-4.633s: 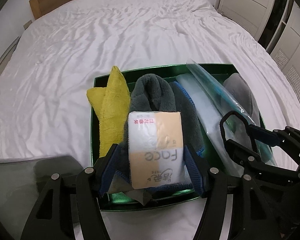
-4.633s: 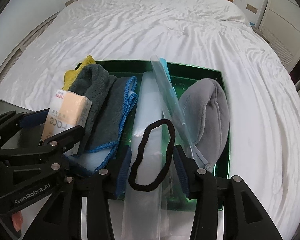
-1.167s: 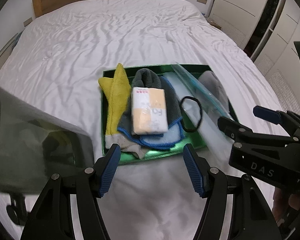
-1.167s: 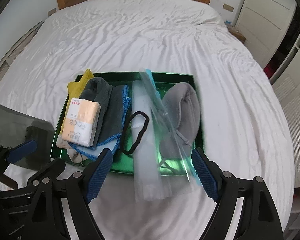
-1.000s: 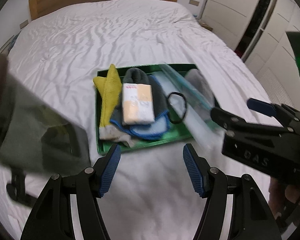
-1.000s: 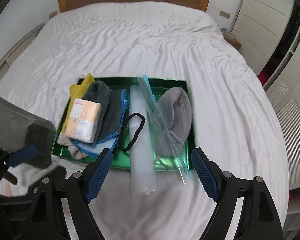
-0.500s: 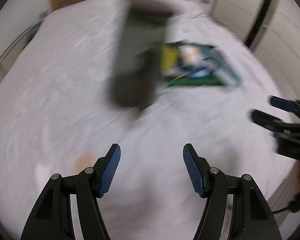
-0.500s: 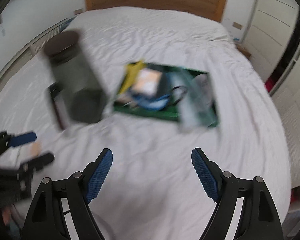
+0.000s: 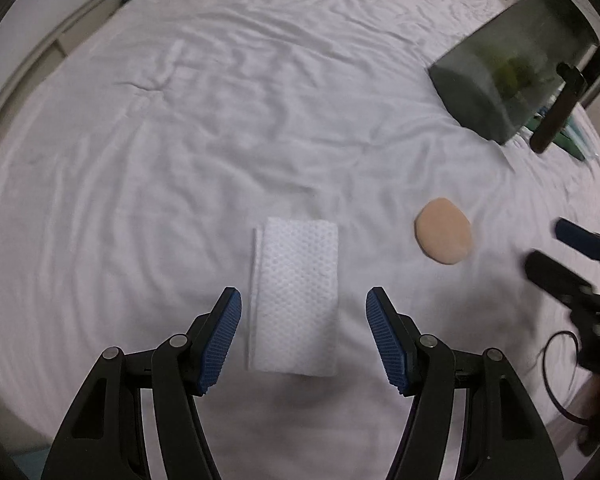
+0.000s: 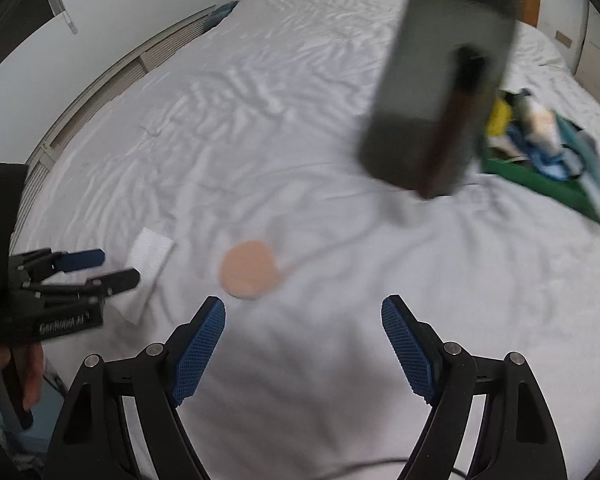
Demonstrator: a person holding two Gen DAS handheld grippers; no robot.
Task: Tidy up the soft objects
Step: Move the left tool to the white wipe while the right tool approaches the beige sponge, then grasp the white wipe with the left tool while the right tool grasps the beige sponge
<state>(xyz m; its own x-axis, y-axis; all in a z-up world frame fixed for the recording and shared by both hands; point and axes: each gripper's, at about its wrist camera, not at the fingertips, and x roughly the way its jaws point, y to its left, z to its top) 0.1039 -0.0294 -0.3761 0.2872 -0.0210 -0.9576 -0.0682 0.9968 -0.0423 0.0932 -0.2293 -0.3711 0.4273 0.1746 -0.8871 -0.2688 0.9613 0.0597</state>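
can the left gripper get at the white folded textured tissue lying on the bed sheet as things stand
Probably yes. The left gripper is open, with the white folded textured tissue lying flat on the white bed sheet between its fingertips, nothing on top of it. The round peach puff lies apart, off to the right.

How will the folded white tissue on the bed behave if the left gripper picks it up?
The white tissue looks thin and embossed, so it is probably very light and floppy. Its layered left edge suggests the folds may open. Lying flat on the soft bed sheet, it may bunch when pinched.
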